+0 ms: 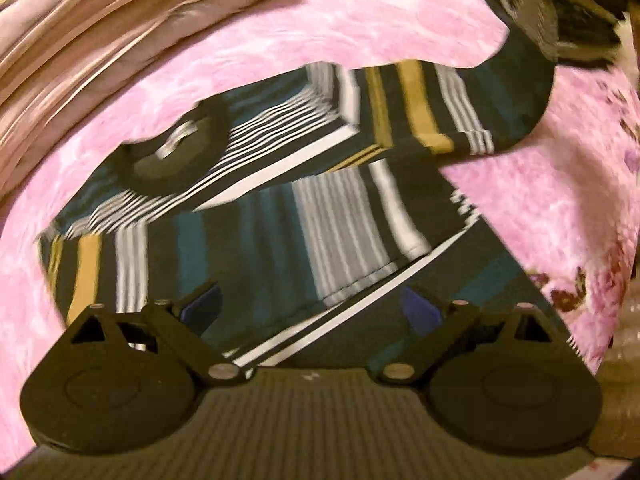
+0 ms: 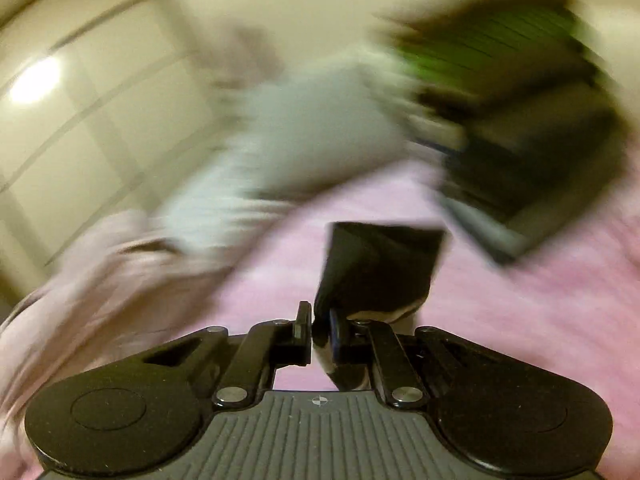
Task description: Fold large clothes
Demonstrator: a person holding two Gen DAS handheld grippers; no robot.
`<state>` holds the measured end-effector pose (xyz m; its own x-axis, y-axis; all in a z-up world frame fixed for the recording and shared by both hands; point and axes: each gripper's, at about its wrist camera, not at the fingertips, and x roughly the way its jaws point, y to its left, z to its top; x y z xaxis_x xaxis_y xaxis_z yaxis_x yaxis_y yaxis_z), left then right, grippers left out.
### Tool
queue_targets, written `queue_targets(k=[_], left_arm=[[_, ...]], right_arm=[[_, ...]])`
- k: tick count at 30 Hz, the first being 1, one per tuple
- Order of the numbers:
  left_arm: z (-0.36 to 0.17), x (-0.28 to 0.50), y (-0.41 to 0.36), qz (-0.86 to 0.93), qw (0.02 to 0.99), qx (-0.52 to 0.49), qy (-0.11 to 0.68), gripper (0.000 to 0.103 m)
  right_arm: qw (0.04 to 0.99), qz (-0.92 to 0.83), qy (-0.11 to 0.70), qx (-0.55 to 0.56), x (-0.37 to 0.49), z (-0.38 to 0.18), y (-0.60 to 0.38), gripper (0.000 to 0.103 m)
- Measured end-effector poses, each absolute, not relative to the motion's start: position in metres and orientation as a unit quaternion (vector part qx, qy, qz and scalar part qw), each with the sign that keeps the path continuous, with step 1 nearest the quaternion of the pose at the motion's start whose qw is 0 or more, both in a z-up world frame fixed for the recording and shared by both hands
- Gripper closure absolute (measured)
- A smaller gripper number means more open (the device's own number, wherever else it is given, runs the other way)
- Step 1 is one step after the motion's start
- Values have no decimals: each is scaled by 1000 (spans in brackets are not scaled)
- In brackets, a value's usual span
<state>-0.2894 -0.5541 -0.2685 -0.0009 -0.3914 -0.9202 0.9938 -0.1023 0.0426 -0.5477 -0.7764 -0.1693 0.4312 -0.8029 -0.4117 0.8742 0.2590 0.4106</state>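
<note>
Two hand-held grippers: my right one (image 2: pixel 320 330) pinches a dark fold of the striped shirt (image 1: pixel 304 184) on the pink bedspread (image 1: pixel 280 36); my left (image 1: pixel 314 306) hangs wide above it. Mid-fold, I judge; next, carry that edge across.

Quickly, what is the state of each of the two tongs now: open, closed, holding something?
Left tongs: open, holding nothing, above the striped shirt.
Right tongs: closed on a dark piece of cloth.
</note>
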Motion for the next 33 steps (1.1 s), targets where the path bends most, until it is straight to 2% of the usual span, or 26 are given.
queue_targets(k=[4, 6, 8, 9, 13, 18, 25, 30, 32, 33], left_arm=[[-259, -225, -512, -587, 595, 406, 368, 9], [-256, -190, -491, -572, 610, 405, 371, 9], [-256, -151, -473, -554, 625, 401, 376, 9], [-256, -134, -467, -548, 631, 397, 379, 9], [-259, -78, -452, -545, 640, 385, 381, 9], [-276, -44, -478, -571, 630, 364, 381, 13], [-303, -35, -560, -589, 636, 309, 392, 43], [-335, -32, -619, -585, 635, 276, 422, 52], [-352, -28, -635, -569, 634, 263, 453, 64], [-359, -26, -641, -560, 632, 252, 472, 66]], right_arm=[[875, -413, 48, 249, -409, -137, -728, 98], [905, -328, 76, 261, -336, -149, -710, 90], [915, -286, 133, 252, -278, -173, -686, 48], [915, -278, 156, 247, -260, -185, -674, 45], [888, -292, 227, 274, -252, -226, -638, 45], [829, -365, 310, 288, -295, -254, -624, 44], [778, -429, 368, 274, -352, -267, -640, 42], [771, -434, 385, 260, -366, -283, -665, 42], [770, -433, 389, 262, -368, -295, -676, 42], [768, -434, 391, 264, -369, -299, -680, 42]])
